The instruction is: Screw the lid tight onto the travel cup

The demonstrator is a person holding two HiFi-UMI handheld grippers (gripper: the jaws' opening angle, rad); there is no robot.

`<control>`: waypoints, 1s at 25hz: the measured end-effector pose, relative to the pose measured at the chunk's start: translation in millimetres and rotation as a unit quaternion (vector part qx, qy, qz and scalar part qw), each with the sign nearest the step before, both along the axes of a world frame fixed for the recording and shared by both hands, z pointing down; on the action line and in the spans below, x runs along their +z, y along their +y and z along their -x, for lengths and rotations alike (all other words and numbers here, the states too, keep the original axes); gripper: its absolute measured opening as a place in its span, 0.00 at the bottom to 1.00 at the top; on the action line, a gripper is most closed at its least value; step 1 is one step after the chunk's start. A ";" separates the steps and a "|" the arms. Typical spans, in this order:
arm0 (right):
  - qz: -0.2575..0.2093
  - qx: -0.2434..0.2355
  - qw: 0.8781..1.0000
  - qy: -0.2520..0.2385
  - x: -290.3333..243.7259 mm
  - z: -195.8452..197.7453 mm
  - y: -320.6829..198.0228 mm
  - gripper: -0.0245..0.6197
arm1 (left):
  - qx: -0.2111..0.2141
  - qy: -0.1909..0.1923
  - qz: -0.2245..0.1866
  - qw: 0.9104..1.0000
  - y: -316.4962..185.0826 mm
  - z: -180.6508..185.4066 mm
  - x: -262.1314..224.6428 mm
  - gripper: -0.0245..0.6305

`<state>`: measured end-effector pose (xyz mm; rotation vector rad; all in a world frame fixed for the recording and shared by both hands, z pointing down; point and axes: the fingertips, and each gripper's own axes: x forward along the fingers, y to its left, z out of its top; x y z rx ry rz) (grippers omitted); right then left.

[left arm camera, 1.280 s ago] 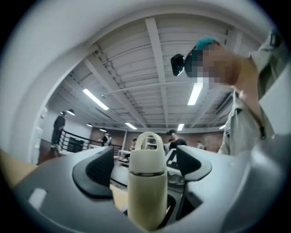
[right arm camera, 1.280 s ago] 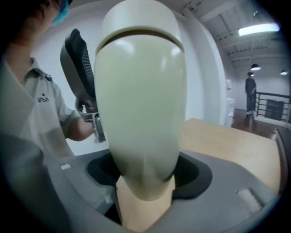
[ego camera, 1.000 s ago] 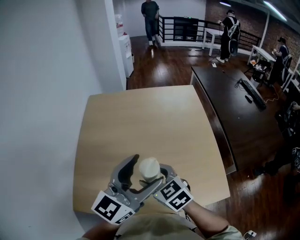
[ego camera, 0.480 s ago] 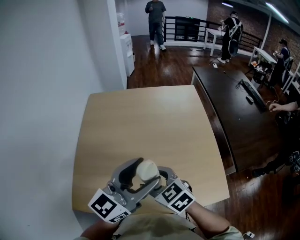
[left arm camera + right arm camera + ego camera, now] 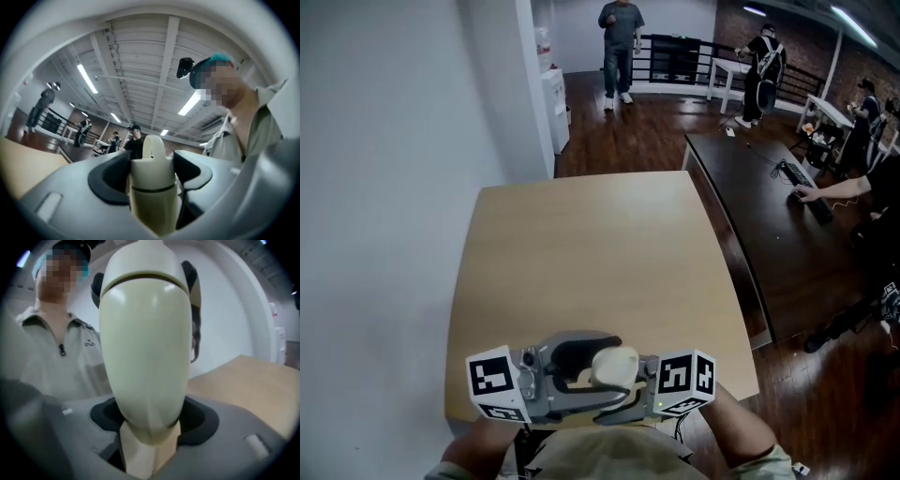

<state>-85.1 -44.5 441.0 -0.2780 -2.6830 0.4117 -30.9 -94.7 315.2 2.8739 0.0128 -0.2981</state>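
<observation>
We are seeing the left claw closing around the lid of the travel cup. Its jaws have just been opening a little, yet the two black pads are sitting against the lid's sides, with the lid's loop sticking up beyond them. A thin dark seam is showing where the lid is meeting the cup's body.

Opposite it, the right claw is gripping the other end. The cream body is resting between its dark pads and swelling out toward the camera, and the cup is reaching away toward the left claw.

From the head view we are finding both claws facing each other with the cup lying roughly level between them, held in the air close to the person's chest. The two marker cubes are flanking it on either side. The person's grey shirt is filling the background of both claw views.

Beyond the claws, the pale wooden worktop is stretching away under the cup, its near edge just below the claws. A white wall is running along the left. To the right a dark desk is carrying a keyboard, where someone's hand is resting. Farther back a person is standing near a black railing.
</observation>
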 end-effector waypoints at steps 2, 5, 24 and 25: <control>0.022 -0.070 0.997 -0.025 -10.2 -3.3 21.1 0.51 | 0.075 0.016 0.030 0.997 9.7 -1.9 -3.7 0.50; 0.055 -0.156 0.985 -0.047 -23.7 -11.6 47.5 0.51 | 0.188 0.057 0.076 0.978 22.0 -2.3 -10.1 0.49; 0.063 -0.204 0.976 -0.039 -24.0 -7.9 64.8 0.51 | 0.268 0.107 0.098 0.952 25.0 4.6 -8.2 0.51; 0.053 -0.181 0.981 -0.038 -22.8 -5.8 56.8 0.51 | 0.236 0.102 0.092 0.962 17.4 5.7 -7.5 0.54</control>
